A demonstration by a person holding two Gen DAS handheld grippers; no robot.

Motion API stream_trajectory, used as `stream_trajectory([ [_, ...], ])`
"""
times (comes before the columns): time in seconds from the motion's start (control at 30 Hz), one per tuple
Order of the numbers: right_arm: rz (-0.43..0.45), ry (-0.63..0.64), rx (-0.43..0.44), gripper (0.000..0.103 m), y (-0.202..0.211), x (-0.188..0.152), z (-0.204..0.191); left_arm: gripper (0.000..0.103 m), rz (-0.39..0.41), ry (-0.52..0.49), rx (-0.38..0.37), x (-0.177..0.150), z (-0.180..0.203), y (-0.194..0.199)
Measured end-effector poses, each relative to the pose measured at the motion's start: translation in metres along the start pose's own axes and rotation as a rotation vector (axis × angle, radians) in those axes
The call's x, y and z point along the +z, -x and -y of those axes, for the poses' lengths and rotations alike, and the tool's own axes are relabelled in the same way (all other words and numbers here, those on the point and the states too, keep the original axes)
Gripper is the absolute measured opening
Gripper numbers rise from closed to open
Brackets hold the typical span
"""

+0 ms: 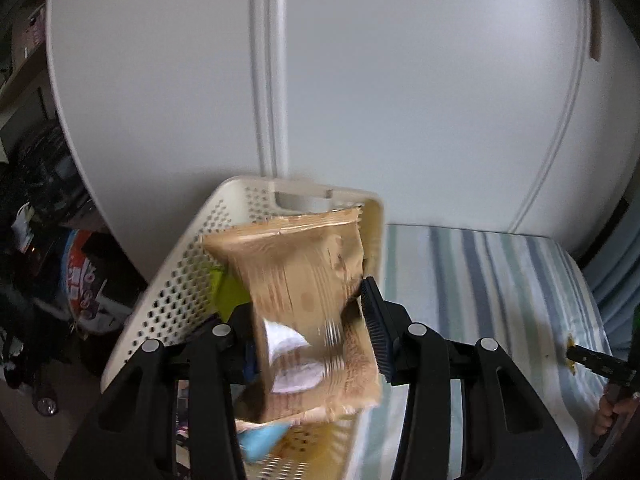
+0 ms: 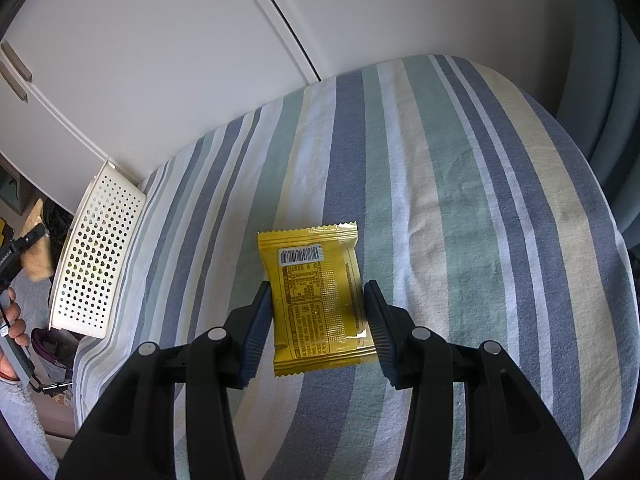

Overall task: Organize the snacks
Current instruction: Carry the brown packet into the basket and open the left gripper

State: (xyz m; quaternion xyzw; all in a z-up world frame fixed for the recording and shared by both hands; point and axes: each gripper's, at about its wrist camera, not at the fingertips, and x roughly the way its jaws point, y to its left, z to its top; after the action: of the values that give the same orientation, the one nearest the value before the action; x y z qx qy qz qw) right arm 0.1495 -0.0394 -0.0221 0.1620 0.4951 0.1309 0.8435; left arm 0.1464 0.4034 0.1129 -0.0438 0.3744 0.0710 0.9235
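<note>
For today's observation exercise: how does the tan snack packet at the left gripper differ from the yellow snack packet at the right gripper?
The tan packet is off the bed, over the white basket, blurred; the yellow packet lies flat on the striped sheet, sharp. The tan one looks larger in its view. Both sit between gripper fingers, and both have crimped ends.

A tan snack packet [image 1: 304,304], blurred, sits tilted above the open white perforated basket [image 1: 180,280], with a white label patch on its lower face and a crimped top edge. Below it in the basket lie a green packet [image 1: 226,292] and a pale blue one [image 1: 260,440]. A yellow packet [image 2: 318,300] lies flat on the striped cloth, back side up, barcode and print showing, well apart from the basket.
</note>
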Motion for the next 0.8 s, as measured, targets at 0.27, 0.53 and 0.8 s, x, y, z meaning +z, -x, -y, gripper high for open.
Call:
stream_trajectory([
  [0.27,0.0,0.001,0.0,0.047,0.0,0.0,-0.001,0.05,0.001,0.029,0.04,-0.003,-0.022,-0.007],
  [0.53,0.0,0.001,-0.002,0.047,-0.001,0.0,-0.001,0.057,0.01,0.056,0.066,-0.009,-0.033,0.002],
  [0.8,0.001,-0.001,-0.002,0.047,0.0,0.0,-0.001,0.057,0.033,0.003,0.089,-0.027,-0.029,0.022],
])
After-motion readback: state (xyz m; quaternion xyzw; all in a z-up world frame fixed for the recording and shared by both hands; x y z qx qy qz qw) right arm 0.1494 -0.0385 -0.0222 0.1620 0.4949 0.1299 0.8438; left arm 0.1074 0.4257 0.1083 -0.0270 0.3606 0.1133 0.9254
